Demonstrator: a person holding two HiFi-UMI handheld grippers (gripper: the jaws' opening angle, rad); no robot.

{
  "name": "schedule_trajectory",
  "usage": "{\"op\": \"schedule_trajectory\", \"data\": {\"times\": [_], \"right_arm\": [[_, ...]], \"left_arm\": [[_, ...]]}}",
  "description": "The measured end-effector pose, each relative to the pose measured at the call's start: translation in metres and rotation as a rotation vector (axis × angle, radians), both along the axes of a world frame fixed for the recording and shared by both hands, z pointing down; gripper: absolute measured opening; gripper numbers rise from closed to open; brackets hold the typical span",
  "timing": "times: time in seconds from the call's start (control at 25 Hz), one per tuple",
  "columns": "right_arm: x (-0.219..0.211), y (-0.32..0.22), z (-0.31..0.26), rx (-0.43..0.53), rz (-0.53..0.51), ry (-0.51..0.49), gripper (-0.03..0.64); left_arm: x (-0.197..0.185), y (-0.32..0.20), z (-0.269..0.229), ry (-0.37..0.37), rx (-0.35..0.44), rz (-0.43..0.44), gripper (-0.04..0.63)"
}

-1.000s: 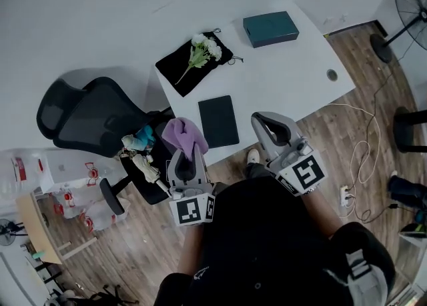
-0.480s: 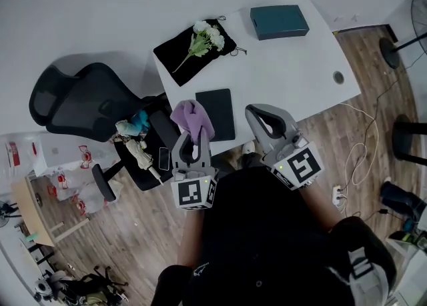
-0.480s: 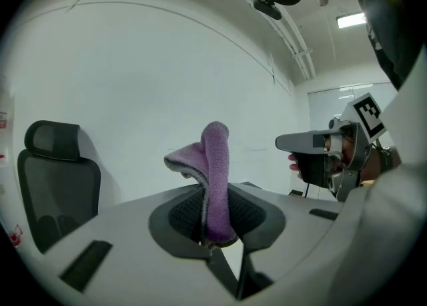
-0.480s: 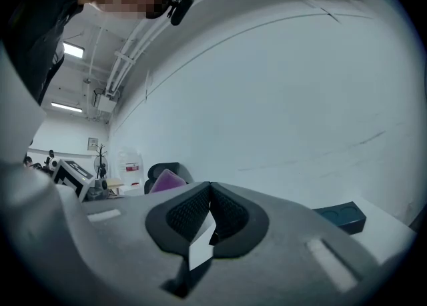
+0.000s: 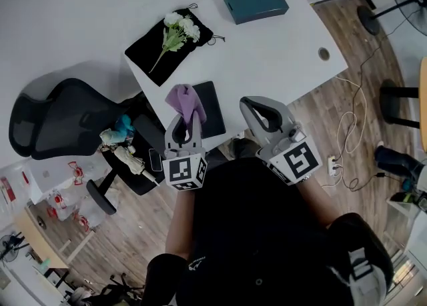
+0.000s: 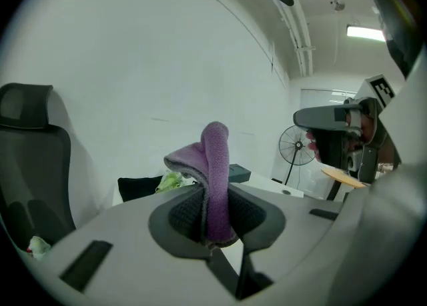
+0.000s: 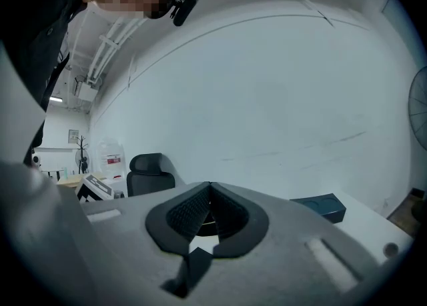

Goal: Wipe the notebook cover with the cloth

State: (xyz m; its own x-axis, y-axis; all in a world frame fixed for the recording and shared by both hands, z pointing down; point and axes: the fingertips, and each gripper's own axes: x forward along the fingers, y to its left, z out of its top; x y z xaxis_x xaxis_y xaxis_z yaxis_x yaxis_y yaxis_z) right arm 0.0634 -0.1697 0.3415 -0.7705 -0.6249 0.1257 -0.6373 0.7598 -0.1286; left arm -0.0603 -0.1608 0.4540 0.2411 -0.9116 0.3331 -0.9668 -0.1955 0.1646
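Observation:
In the head view my left gripper (image 5: pixel 187 122) is shut on a purple cloth (image 5: pixel 185 100), which stands up out of the jaws. The cloth hangs over the left edge of a dark notebook (image 5: pixel 212 111) that lies flat near the front edge of the white table (image 5: pixel 267 51). I cannot tell whether cloth and cover touch. In the left gripper view the cloth (image 6: pixel 215 178) is pinched upright between the pads. My right gripper (image 5: pixel 253 104) is held just right of the notebook, shut with nothing in it. Its pads (image 7: pixel 200 206) meet at the tips in the right gripper view.
A black pouch (image 5: pixel 167 39) with white flowers lies at the table's back left, and a teal box (image 5: pixel 255 3) at the back. A black office chair (image 5: pixel 60 125) with small things on its seat stands left of the table. A fan (image 6: pixel 297 146) and floor cables (image 5: pixel 350 131) are to the right.
Both grippers have moved forward toward the table. The cloth in my left gripper went from beside the table's front corner to over the notebook's left edge. Neither gripper changed its grip.

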Motion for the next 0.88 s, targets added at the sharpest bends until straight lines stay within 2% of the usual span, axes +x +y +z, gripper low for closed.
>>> {"op": "schedule_trajectory", "data": {"times": [0.28,0.6,0.88], "right_arm": [[-0.011,-0.004,0.009,-0.036,0.068,0.058,0.002],[-0.011,-0.01,0.019,-0.078,0.157,0.091,0.002],[-0.004,-0.016,0.027,-0.103,0.225,0.1,0.002]], "left_arm": [[-0.003,-0.023,0.052,0.001,-0.109,0.074,0.072],[-0.016,-0.042,0.114,0.095,-0.248,0.044,0.074],[-0.012,-0.056,0.151,0.109,-0.343,0.088,0.072]]}}
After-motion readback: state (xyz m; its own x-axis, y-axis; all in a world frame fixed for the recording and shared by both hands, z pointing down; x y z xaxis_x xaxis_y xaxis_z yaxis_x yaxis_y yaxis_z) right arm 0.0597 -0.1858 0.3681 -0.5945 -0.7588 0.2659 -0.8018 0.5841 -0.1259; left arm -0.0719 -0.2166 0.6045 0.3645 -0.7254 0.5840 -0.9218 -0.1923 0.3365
